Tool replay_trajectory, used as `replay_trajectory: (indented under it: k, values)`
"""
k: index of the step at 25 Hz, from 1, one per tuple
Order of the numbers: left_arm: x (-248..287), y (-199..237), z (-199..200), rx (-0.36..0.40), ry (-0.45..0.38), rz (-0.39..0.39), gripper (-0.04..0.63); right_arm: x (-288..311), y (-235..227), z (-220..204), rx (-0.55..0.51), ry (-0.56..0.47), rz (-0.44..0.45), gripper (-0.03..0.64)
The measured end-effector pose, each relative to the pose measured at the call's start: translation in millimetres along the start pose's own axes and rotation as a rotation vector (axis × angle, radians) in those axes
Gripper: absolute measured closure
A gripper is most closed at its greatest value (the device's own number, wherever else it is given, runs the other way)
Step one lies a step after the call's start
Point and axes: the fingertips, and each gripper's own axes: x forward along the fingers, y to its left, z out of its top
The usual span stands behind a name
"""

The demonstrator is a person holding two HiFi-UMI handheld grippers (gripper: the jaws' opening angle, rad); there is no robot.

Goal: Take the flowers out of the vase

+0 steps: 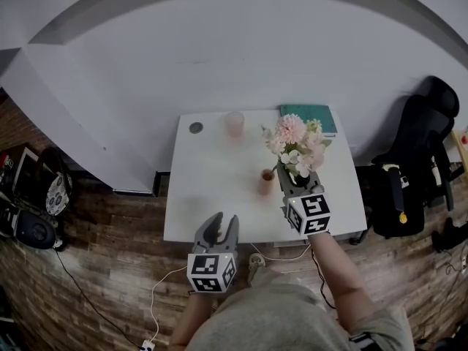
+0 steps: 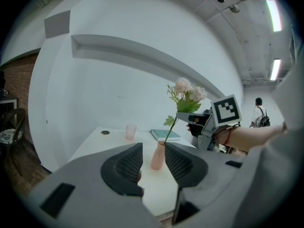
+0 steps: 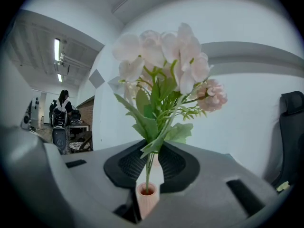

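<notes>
A bunch of pale pink flowers (image 1: 295, 143) rises from a small pink vase (image 1: 265, 182) on the white table (image 1: 205, 196). My right gripper (image 1: 291, 175) is shut on the green stems just above the vase, to its right. In the right gripper view the flowers (image 3: 166, 61) fill the frame above the jaws. The stem end still reaches into the mouth of the vase (image 3: 146, 201). My left gripper (image 1: 221, 222) is open and holds nothing, hovering at the table's front edge. In its own view the vase (image 2: 158, 156) stands far ahead between its jaws.
At the back of the table are a pink cup (image 1: 234, 123), a green book (image 1: 311, 117) and a small dark disc (image 1: 196, 128). A black chair with a bag (image 1: 413, 167) stands right of the table. Cables and equipment (image 1: 33, 203) lie on the wooden floor.
</notes>
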Motion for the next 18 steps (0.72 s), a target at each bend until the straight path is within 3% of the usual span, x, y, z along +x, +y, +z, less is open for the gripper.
replay_trajectory:
  k: [18]
  values:
    - [-59,-16,-11,0.007,-0.017,0.009,0.508,-58,28,34,-0.024,-0.074,-0.025,0.551]
